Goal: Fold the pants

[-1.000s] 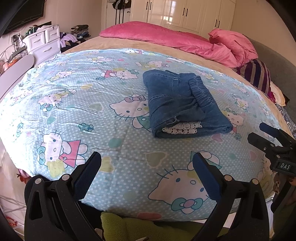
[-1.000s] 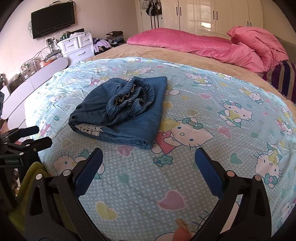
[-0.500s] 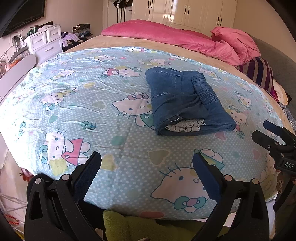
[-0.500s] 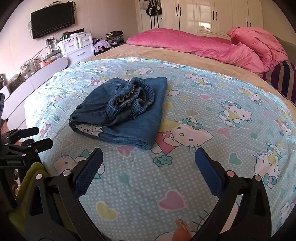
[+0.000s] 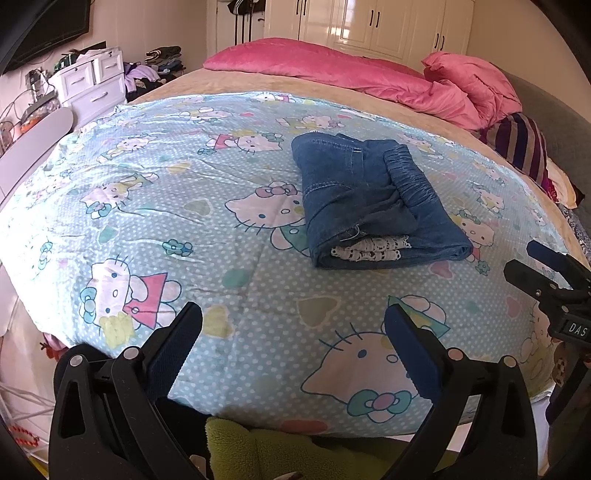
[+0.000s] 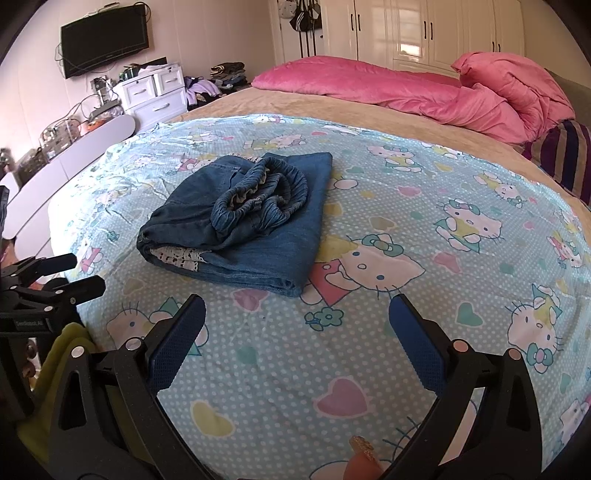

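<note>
Home bedroom (bed, wardrobe, television)

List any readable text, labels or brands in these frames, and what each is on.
"DAS": white letters on the right gripper, at the left view's right edge.
Small label on the left gripper, in the right view: too blurred to read.
Sheet: cartoon cats and hearts, no words.
Jeans: no readable tag.

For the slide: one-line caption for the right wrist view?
Folded jeans on the sheet, right gripper open and clear.

I see blue denim pants folded into a compact bundle, elastic waistband bunched on top, white lace hem showing, right of frame centre.
</note>
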